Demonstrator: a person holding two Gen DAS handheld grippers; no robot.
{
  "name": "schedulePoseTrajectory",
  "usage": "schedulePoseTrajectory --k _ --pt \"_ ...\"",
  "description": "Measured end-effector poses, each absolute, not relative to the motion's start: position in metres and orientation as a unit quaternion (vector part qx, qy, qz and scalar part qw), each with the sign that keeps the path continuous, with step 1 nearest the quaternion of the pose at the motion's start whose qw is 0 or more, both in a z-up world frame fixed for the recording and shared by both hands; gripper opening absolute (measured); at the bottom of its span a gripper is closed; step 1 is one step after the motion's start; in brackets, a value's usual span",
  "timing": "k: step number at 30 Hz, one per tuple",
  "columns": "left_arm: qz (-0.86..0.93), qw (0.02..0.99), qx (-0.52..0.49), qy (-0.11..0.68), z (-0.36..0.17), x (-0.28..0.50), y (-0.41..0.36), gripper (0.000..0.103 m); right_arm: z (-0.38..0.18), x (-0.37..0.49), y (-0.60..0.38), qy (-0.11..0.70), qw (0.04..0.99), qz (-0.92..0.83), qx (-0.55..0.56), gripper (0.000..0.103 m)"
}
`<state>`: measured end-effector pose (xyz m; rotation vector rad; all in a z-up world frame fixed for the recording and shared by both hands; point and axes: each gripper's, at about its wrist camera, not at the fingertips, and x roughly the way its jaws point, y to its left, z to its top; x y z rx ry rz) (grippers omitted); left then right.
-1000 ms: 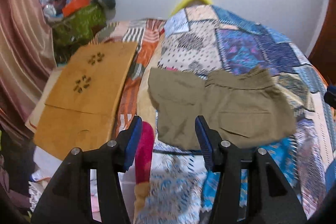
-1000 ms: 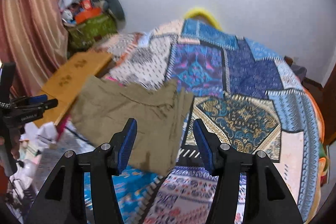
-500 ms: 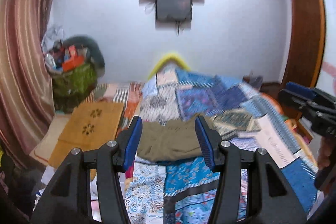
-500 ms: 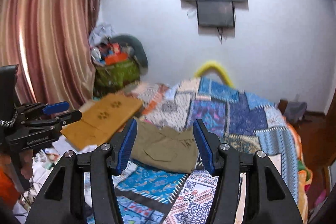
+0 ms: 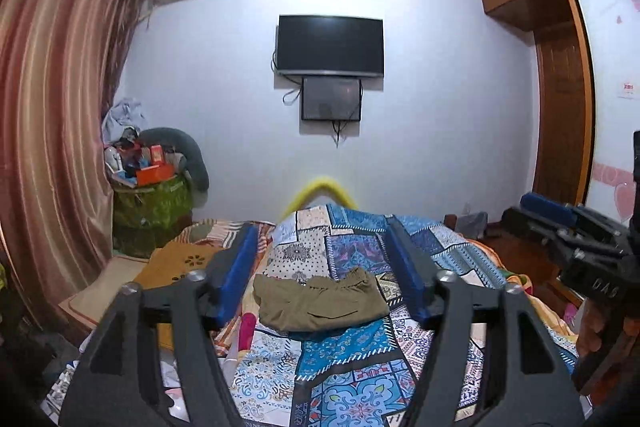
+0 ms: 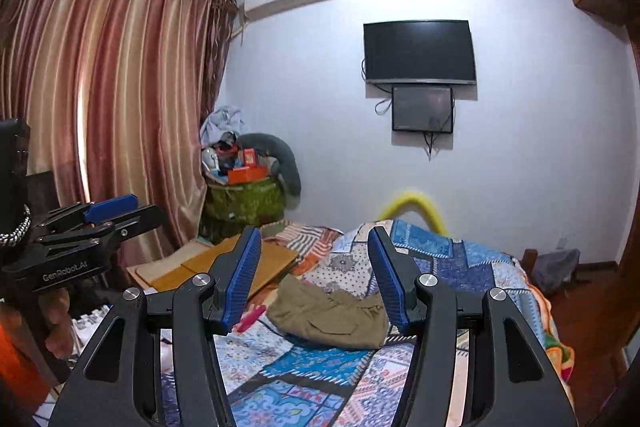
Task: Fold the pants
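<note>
- The folded olive-green cotton pants (image 5: 320, 303) lie in a compact bundle at lower centre of the frame, on the patchwork-quilted bed (image 5: 360, 367).
- Left gripper (image 5: 322, 271) – its blue-padded fingers are opening, nothing between them.
- Right gripper (image 6: 314, 277) – fingers parted, empty, held above the bed.
- A flat orange-brown wooden board (image 6: 240, 267) lies left of the pants.

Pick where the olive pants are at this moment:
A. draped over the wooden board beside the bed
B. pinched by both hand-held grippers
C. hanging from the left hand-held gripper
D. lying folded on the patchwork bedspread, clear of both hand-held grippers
D: the pants lie in a folded bundle on the patchwork bedspread, and neither gripper's fingers touch them.
</note>
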<state>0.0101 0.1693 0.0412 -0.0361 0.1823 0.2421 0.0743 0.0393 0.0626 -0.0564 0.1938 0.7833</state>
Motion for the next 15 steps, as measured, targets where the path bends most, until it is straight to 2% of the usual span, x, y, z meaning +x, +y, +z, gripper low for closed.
schedulePoseTrajectory --k 2,6,8,12,15 --pt "0.12 0.989 -0.014 0.086 0.039 0.003 0.165 0.083 0.056 0.069 0.039 0.096 0.921 0.377 -0.027 0.056" --pt "0.121 0.99 -0.014 0.073 0.037 -0.01 0.159 0.1 0.049 0.055 0.034 0.09 0.926 0.365 -0.022 0.078" --pt "0.124 0.99 -0.016 0.068 0.035 -0.012 0.159 0.102 0.049 0.054 0.03 0.091 0.928 0.362 -0.017 0.081" --pt "0.119 0.99 -0.021 0.071 0.033 -0.017 0.156 0.102 0.048 0.052 0.023 0.104 0.93 0.353 0.004 0.096" --pt "0.12 0.99 -0.024 0.07 0.031 -0.02 0.155 0.103 0.046 0.05 0.018 0.106 0.934 0.341 0.009 0.098"
